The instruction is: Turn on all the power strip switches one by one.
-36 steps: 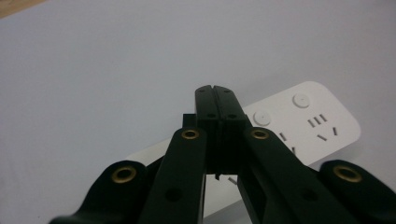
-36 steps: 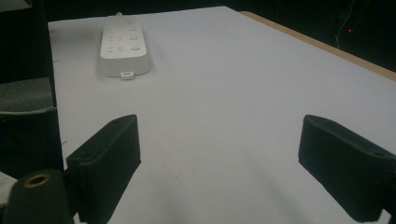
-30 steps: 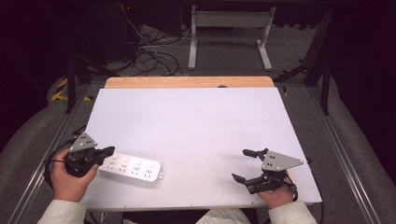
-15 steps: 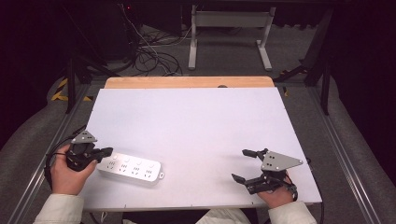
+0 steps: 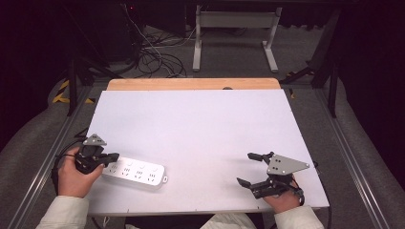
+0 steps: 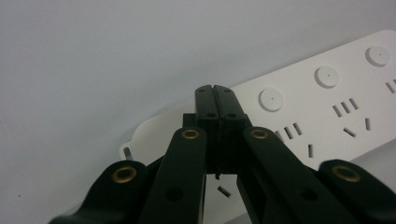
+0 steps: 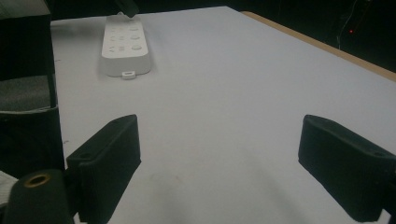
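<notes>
A white power strip (image 5: 136, 172) with round buttons and several sockets lies flat near the table's front left. My left gripper (image 5: 113, 156) is shut, its joined tips resting over the strip's left end. In the left gripper view the two jaws of that gripper (image 6: 215, 91) press together with nothing between them, the power strip (image 6: 327, 107) lying just beneath and to their right. My right gripper (image 5: 244, 168) stands open near the front right, well apart from the strip. Past the wide-apart jaws of the right gripper (image 7: 219, 128), the power strip (image 7: 123, 46) lies far across the table.
The white tabletop (image 5: 200, 129) has a wooden strip (image 5: 191, 84) along its far edge. Metal rails run down both sides. Behind the table are loose cables (image 5: 153, 57) on the floor and a grey metal stand (image 5: 234, 33).
My left hand has shifted slightly at the strip's left end, with the gripper staying shut. The right gripper has held still and open.
</notes>
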Action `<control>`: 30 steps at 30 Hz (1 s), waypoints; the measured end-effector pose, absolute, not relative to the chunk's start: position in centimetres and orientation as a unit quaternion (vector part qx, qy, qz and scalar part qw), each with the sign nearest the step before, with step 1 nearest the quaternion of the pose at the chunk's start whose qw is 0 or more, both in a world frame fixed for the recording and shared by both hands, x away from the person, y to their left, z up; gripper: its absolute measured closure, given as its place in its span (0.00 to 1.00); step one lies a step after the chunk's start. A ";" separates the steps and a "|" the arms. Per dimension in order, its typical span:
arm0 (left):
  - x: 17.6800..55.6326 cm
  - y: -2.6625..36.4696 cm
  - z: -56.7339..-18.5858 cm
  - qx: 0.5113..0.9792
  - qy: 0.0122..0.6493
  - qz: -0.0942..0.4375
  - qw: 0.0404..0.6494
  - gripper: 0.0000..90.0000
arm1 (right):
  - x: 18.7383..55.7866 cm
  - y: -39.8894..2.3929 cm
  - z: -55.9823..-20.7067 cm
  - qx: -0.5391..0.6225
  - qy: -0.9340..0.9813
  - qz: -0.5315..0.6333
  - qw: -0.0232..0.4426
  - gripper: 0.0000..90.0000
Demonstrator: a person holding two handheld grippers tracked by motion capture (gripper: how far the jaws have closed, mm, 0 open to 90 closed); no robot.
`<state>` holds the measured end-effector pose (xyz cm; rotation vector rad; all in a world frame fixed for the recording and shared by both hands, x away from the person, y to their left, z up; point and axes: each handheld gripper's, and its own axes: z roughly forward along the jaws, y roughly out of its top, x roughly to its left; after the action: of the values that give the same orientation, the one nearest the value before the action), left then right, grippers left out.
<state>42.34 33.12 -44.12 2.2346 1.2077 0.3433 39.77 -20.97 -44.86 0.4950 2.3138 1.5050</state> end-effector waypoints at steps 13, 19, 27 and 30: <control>42.4 33.1 -44.6 0.835 0.451 0.128 0.289 1.00 | 39.7 -21.0 -44.8 0.173 0.812 0.532 0.169 0.15; 42.3 33.1 -44.6 0.836 0.448 0.130 0.288 1.00 | 39.7 -21.0 -44.8 0.173 0.812 0.531 0.169 0.15; 42.3 33.0 -44.7 0.839 0.445 0.133 0.283 1.00 | 39.7 -21.0 -44.8 0.173 0.813 0.530 0.168 0.15; 42.3 32.8 -44.7 0.839 0.446 0.136 0.281 1.00 | 39.7 -21.0 -44.8 0.173 0.812 0.531 0.168 0.15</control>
<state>42.26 32.82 -44.73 2.2482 1.1945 0.3657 39.70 -20.99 -44.85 0.4935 2.3104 1.5114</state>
